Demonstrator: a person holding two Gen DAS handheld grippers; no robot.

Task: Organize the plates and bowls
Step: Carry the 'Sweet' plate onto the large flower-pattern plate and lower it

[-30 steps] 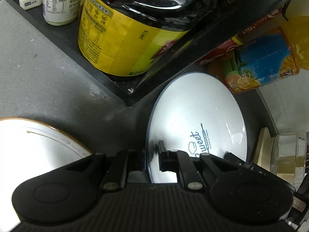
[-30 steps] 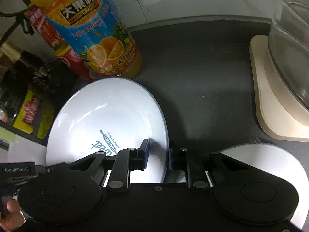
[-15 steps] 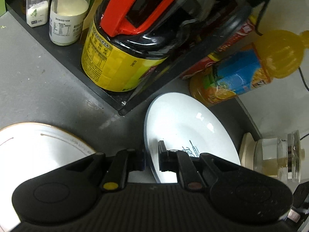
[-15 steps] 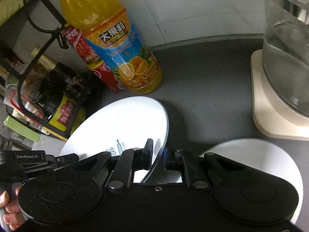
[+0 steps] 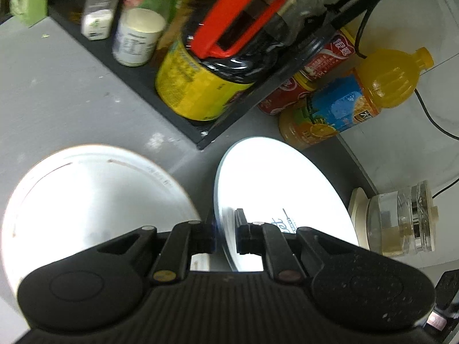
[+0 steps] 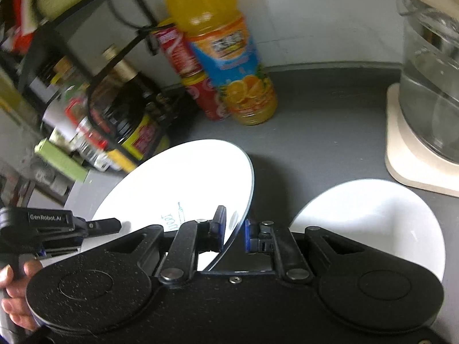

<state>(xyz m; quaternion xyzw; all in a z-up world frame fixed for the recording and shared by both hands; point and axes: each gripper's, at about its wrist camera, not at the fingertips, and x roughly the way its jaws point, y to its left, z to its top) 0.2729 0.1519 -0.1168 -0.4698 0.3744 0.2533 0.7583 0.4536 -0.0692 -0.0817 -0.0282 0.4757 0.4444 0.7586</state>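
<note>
Gripping printed plate (image 5: 275,183) rim, both claws clamped

Both tools, the left tool (image 5: 225,236) and the right tool (image 6: 233,232), have lifted the printed plate (image 5: 275,189) farther from the desk (image 6: 330,132), away from the orange juice bottle (image 6: 226,57). The right tool's jaws briefly closed tighter on its rim.

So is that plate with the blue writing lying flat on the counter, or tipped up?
Tipped up. The plate slants, its rim pinched by both grippers' fingers, off the dark counter.
</note>
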